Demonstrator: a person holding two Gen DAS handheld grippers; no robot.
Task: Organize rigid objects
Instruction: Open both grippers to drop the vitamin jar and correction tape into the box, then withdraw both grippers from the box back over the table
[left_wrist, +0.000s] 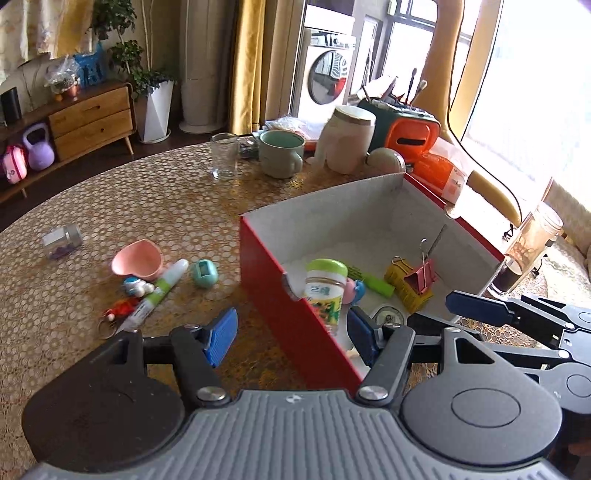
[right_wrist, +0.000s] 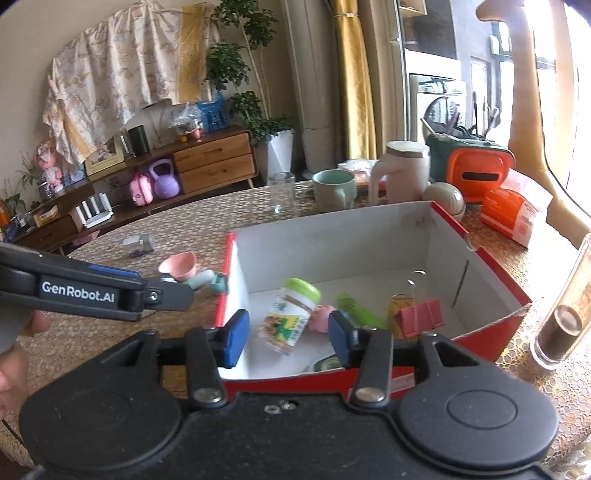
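Note:
A red box (left_wrist: 291, 325) with a white inside stands on the table; it also shows in the right wrist view (right_wrist: 491, 343). In it are a green-capped bottle (left_wrist: 325, 291) (right_wrist: 291, 314), a green marker (left_wrist: 373, 282), a pink binder clip (left_wrist: 419, 277) (right_wrist: 421, 315) and a yellow item (left_wrist: 406, 291). My left gripper (left_wrist: 291, 332) is open and empty over the box's near wall. My right gripper (right_wrist: 284, 338) is open and empty above the box, with the bottle tilted below its open jaws. On the table left of the box lie a pink heart dish (left_wrist: 137, 262), a pen (left_wrist: 155, 295), a teal egg toy (left_wrist: 204, 273) and small figures (left_wrist: 136, 286).
A small jar (left_wrist: 62, 240) lies far left. A glass (left_wrist: 224, 155), a green mug (left_wrist: 280, 153), a white jug (left_wrist: 347, 140), an orange holder (left_wrist: 410, 136) and an orange pack (left_wrist: 439, 175) stand behind the box. A glass jar (right_wrist: 561, 325) stands right of the box.

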